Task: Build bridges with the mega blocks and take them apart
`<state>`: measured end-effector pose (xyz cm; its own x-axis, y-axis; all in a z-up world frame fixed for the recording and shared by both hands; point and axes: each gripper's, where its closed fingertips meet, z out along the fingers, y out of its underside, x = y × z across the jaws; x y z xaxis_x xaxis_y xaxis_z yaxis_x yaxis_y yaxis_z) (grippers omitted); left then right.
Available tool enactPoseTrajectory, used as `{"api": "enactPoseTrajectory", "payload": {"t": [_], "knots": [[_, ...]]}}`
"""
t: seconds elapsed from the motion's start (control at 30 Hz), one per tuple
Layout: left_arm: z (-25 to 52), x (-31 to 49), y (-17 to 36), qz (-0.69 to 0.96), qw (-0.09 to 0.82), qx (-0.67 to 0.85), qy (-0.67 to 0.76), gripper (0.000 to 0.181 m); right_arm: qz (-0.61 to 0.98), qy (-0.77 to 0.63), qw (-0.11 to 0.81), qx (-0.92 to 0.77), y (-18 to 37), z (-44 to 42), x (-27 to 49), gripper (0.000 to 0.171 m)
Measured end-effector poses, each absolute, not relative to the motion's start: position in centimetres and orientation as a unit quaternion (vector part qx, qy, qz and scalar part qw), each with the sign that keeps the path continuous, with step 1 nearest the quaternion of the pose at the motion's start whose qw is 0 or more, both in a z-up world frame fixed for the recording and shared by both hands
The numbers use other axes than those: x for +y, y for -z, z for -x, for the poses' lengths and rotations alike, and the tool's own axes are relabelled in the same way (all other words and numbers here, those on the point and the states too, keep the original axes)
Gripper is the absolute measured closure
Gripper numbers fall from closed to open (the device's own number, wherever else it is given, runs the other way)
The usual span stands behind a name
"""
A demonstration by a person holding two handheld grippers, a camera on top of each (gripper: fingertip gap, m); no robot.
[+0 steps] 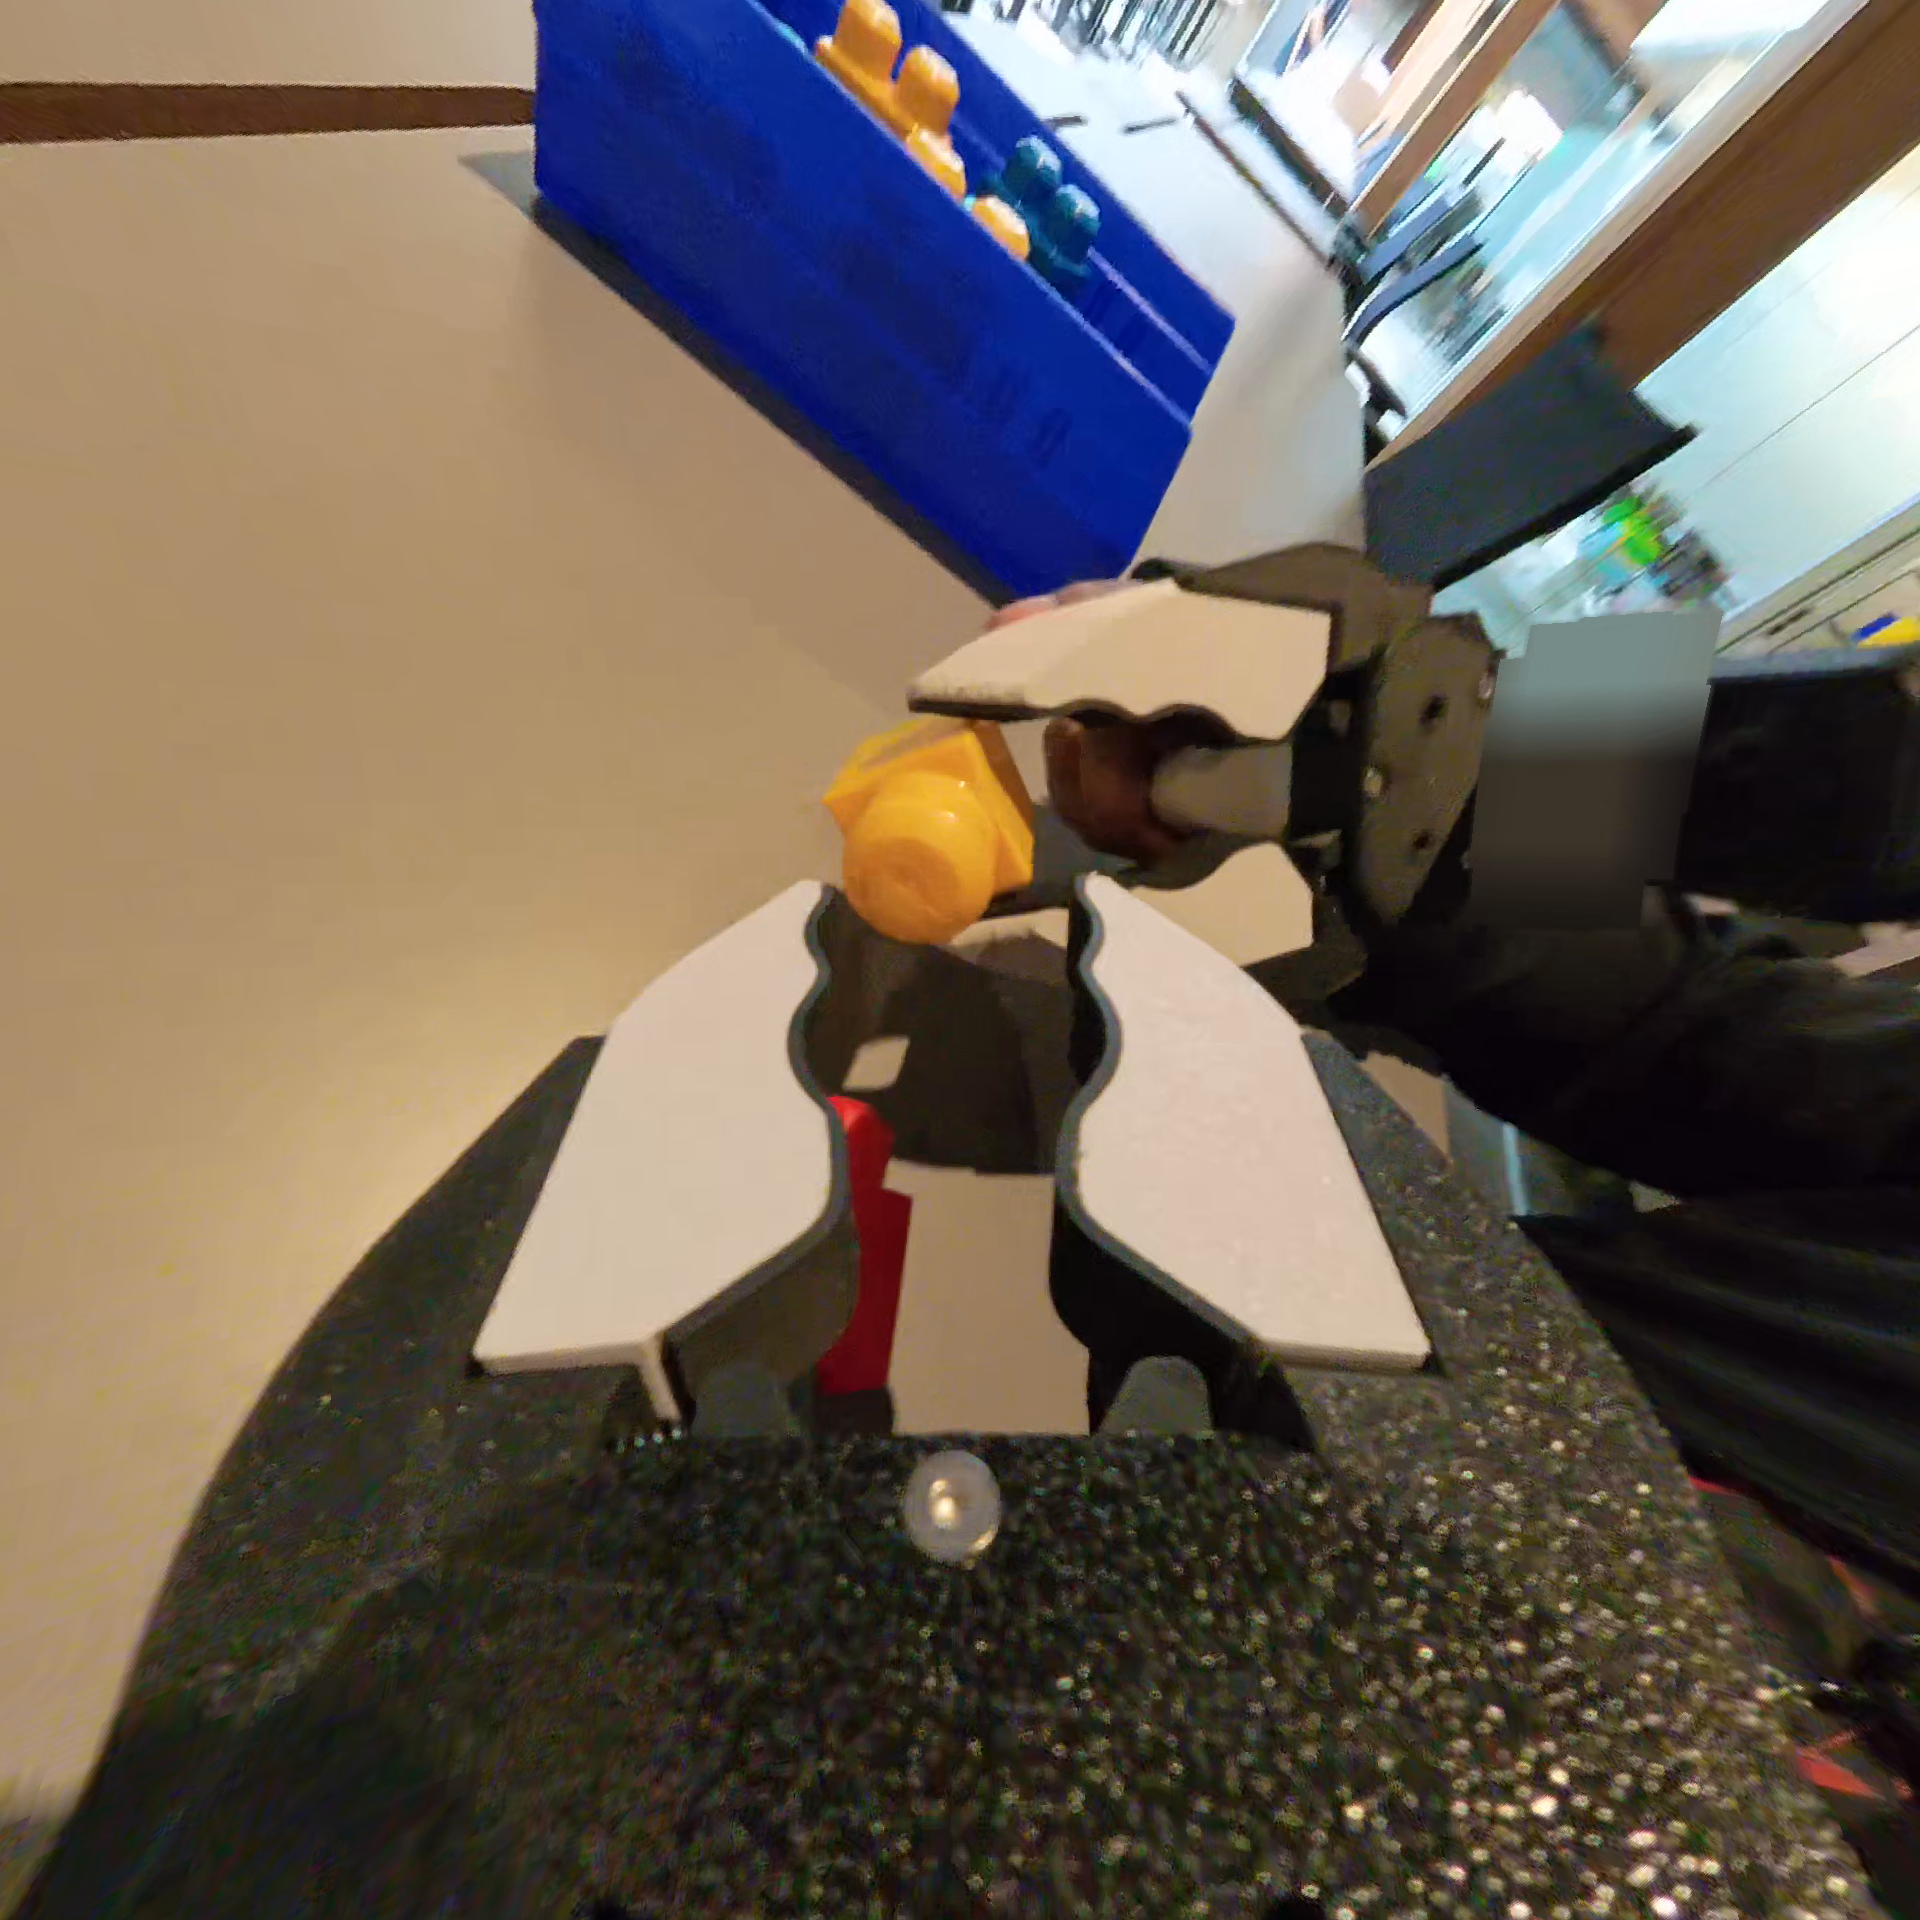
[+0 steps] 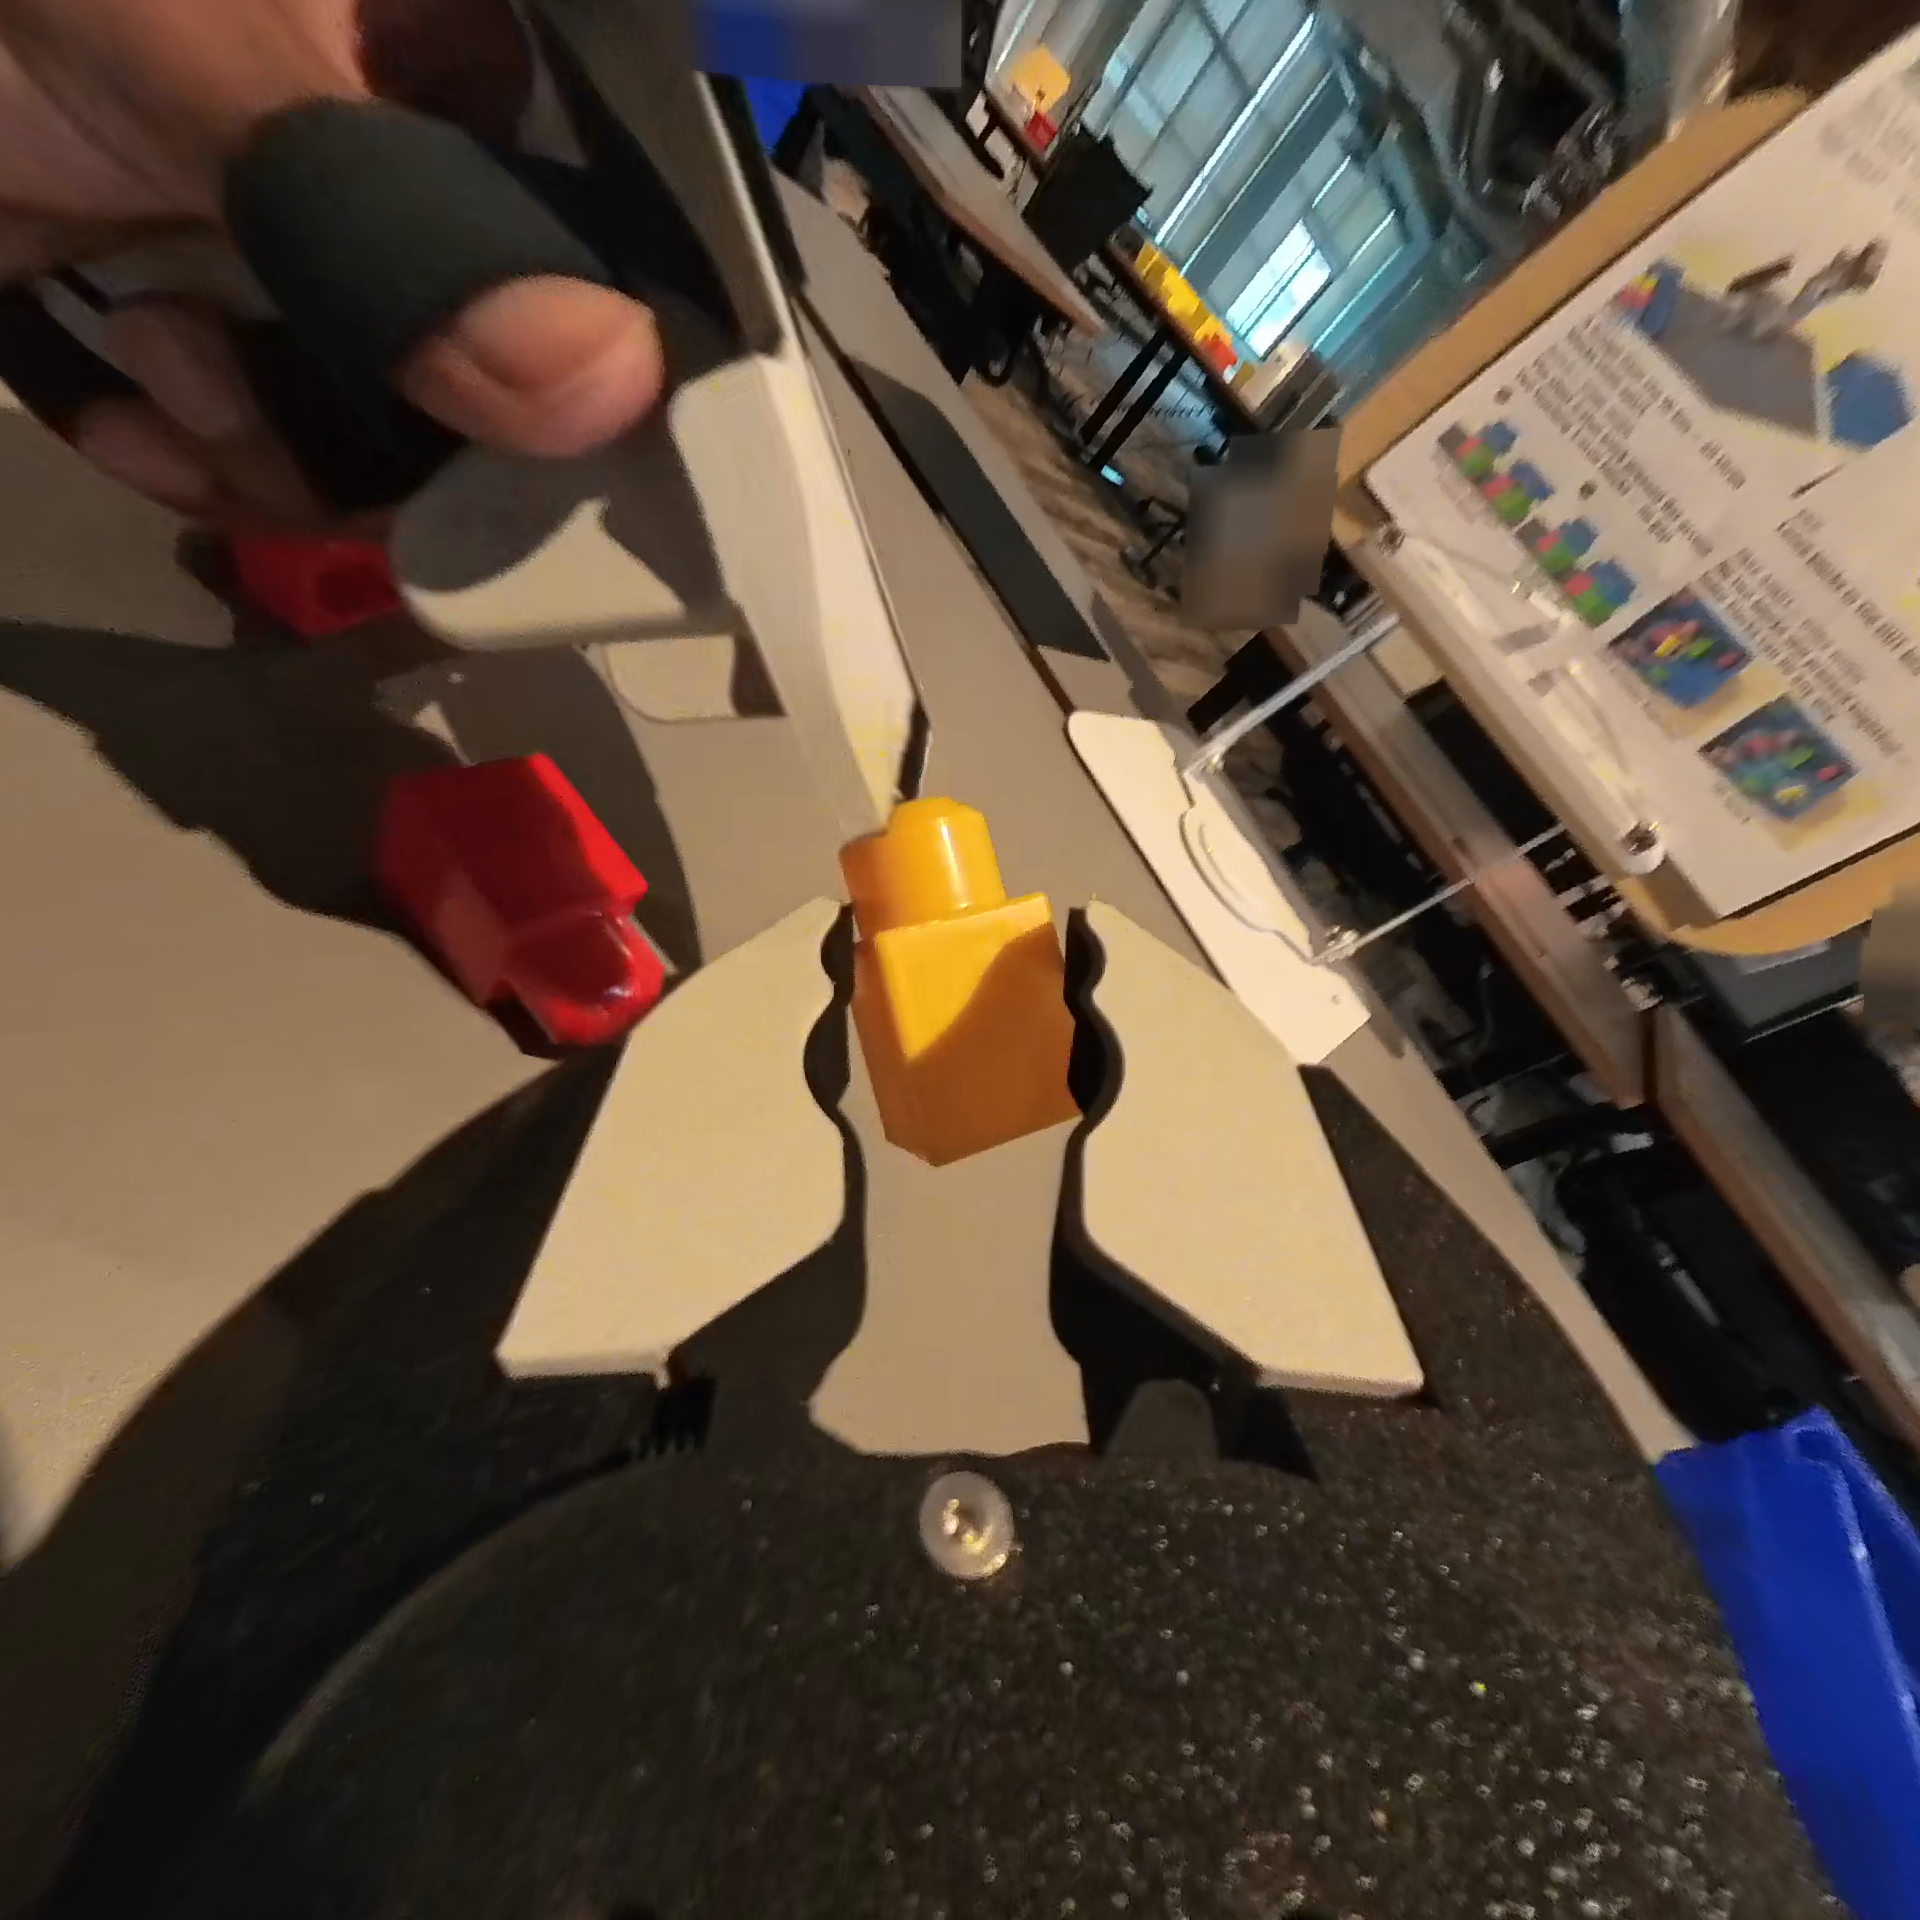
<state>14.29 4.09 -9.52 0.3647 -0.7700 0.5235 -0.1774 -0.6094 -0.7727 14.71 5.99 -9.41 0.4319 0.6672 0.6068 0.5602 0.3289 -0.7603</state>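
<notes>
My right gripper (image 2: 961, 925) is shut on a yellow one-stud block (image 2: 961, 1029) and holds it above the table, stud pointing away. In the left wrist view the same yellow block (image 1: 920, 831) hangs in the right gripper (image 1: 977, 779), just past my left fingertips. My left gripper (image 1: 945, 904) is open and empty. One of its fingertips (image 2: 862, 758) almost touches the yellow stud. A red block (image 2: 509, 894) lies on its side on the table below; it shows between my left fingers (image 1: 868, 1247). A second red block (image 2: 312, 582) lies farther back.
A blue bin (image 1: 831, 312) stands at the back of the beige table with yellow (image 1: 904, 94) and teal blocks (image 1: 1049, 208) in it; its rim (image 2: 1818, 1610) shows at lower right. An instruction sheet (image 2: 1662, 520) on a clear stand is at the table's right edge.
</notes>
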Motion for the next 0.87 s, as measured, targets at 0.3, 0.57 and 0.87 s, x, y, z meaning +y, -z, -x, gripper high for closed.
{"api": "enactPoseTrajectory", "payload": {"t": [0.3,0.57,0.87], "knots": [[-14.7,3.5,9.1,0.745,0.306,0.307,0.507,0.153,0.526,-0.031,0.656,-0.541,7.9,-14.0,4.5,0.133],[-14.0,4.1,8.8,0.752,0.362,0.339,0.435,0.153,0.514,-0.003,0.665,-0.542,7.6,-14.3,4.8,0.129],[-13.7,4.0,10.0,0.768,0.387,0.431,0.272,0.153,0.501,0.062,0.634,-0.585,9.3,-14.2,5.1,0.121]]}}
